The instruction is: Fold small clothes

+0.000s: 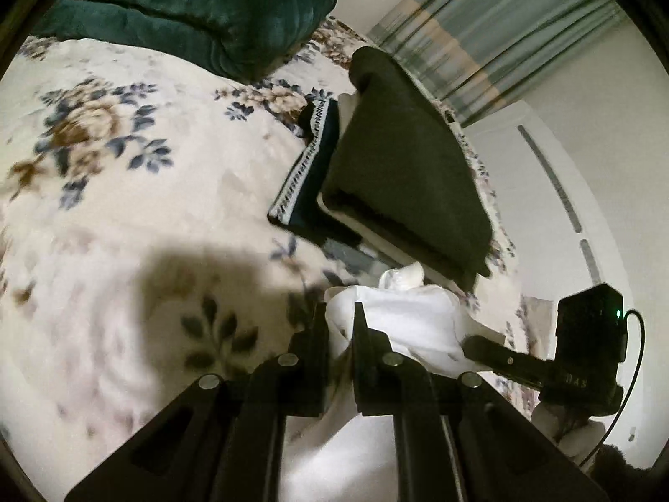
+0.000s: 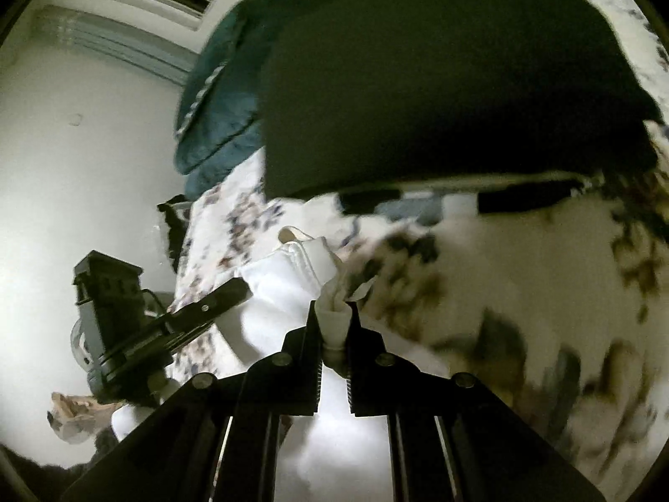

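Observation:
A white garment (image 1: 401,322) is held up above the floral bedspread (image 1: 125,192). My left gripper (image 1: 340,313) is shut on one bunched edge of it. My right gripper (image 2: 333,313) is shut on another bunched edge of the white garment (image 2: 288,288). The right gripper (image 1: 501,355) shows at the right of the left wrist view, and the left gripper (image 2: 225,293) shows at the left of the right wrist view, both close together on the cloth. A stack of folded clothes with a dark olive piece (image 1: 401,175) on top lies just beyond; it fills the upper right wrist view (image 2: 439,83).
A dark folded item with white patterned trim (image 1: 305,175) lies beside the stack. A dark green pillow (image 1: 200,8) sits at the bed's head. A striped curtain (image 1: 481,37) and white wall are to the right. The bedspread (image 2: 522,272) stretches to the right of the garment.

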